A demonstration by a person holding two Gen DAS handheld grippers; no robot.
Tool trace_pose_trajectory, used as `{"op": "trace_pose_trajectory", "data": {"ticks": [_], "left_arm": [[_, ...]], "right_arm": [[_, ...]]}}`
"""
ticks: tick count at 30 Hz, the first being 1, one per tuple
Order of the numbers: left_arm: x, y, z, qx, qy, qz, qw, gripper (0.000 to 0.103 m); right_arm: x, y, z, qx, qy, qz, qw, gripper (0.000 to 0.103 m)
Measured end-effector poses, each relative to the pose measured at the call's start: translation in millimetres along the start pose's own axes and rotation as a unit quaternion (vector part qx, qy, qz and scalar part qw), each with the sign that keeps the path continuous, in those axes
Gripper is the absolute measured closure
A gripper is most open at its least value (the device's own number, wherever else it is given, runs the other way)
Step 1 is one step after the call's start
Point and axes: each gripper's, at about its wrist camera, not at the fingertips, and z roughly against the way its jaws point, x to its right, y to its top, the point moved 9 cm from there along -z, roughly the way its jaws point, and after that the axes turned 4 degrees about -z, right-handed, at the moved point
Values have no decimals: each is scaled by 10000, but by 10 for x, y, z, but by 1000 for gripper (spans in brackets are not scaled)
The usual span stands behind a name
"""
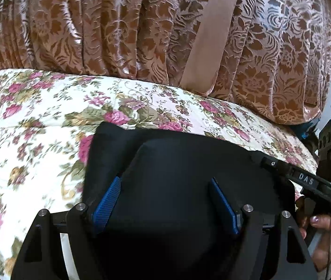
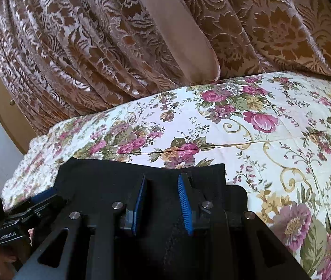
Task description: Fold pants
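the black pants (image 1: 177, 163) lie on the floral bedspread (image 1: 37, 121) of the bed, already gathered into a compact, layered bundle with a rounded fold on top, which suggests the fold is well along and the cloth is laid there to be squared up. a brown patterned curtain (image 1: 95, 28) hangs behind the bed at 12 o'clock in both views.

the left tongs (image 1: 166, 206) stand wide apart, their blue pads (image 1: 107, 203) over the dark bundle with nothing pinched between them; the pants spread from the centre of that view out to 9 and 3 o'clock beneath the tips. the right tongs (image 2: 161, 204) are only partly apart, a narrow gap between the pads, and i cannot tell for sure whether a thin layer of cloth sits in it; it looks empty. in the right view the pants fill the lower centre, their far edge at 12 o'clock just beyond the tips.

the two tools sit close side by side, likely so both can press or take the same edge together.
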Motion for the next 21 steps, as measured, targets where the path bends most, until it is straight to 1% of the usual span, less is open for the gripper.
{"op": "trace_pose_trajectory", "data": {"ticks": [2, 3, 4, 5, 6, 7, 9, 10, 12, 14, 16, 17, 19, 21], "left_arm": [[-79, -35, 148, 87, 38, 90, 9999, 25], [-123, -54, 208, 136, 87, 122, 9998, 24], [-195, -92, 272, 166, 172, 183, 9995, 18], [-261, -139, 312, 149, 209, 268, 9993, 14], [-306, -180, 329, 115, 170, 347, 9992, 14], [-355, -255, 340, 33, 42, 485, 9988, 14], [-416, -357, 368, -39, -345, 862, 9957, 14], [-433, -394, 379, -62, -499, 1012, 9936, 14], [-436, -458, 386, -157, -798, 1204, 9894, 14], [-393, -505, 381, -249, -1100, 1291, 9852, 14], [-309, -535, 382, -329, -1421, 1331, 9803, 14], [-269, -555, 379, -395, -1528, 1326, 9785, 14], [-215, -571, 360, -498, -1559, 1207, 9791, 13], [-183, -567, 339, -566, -1624, 1123, 9787, 11]], "right_arm": [[20, 9, 65, -17, 38, -108, 9999, 74], [39, 10, 119, -33, -17, -140, 9999, 71], [62, 11, 170, -22, -119, -147, 9998, 62], [96, 9, 238, 16, -270, -137, 9995, 59], [132, 5, 339, 95, -374, -126, 9992, 51], [161, -1, 392, 130, -403, -141, 9990, 46], [254, -58, 541, 143, -367, -281, 9988, 43], [299, -81, 567, 89, -334, -343, 9988, 40], [412, -204, 626, -150, -255, -539, 9981, 40], [518, -340, 664, -401, -160, -754, 9962, 39], [571, -453, 685, -586, 25, -951, 9937, 36], [594, -537, 680, -739, 206, -1116, 9908, 35], [621, -635, 665, -892, 428, -1347, 9859, 31], [646, -705, 637, -994, 650, -1639, 9793, 31]]}}
